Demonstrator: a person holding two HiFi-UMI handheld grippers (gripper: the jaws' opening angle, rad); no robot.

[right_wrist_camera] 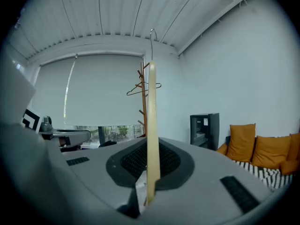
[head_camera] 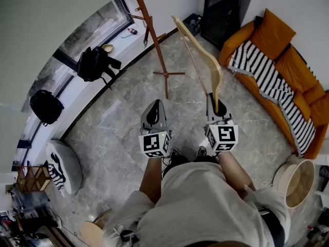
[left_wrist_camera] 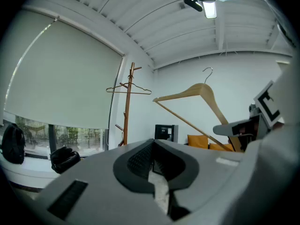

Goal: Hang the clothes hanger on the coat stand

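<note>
Wooden hanger (right_wrist_camera: 152,125) upright in my right gripper (head_camera: 216,111), coat stand (head_camera: 152,35) ahead.
R fingers pinch one end of it, hook up top. L gripper (head_camera: 153,113) fingers pressed together, empty, alongside. Stand well apart from hanger, w/ a wire hanger (left_wrist_camera: 129,89) on it.

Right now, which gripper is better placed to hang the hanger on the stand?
Right. The right gripper is shut on the hanger, held upright facing the stand; the left gripper is shut on nothing.
</note>
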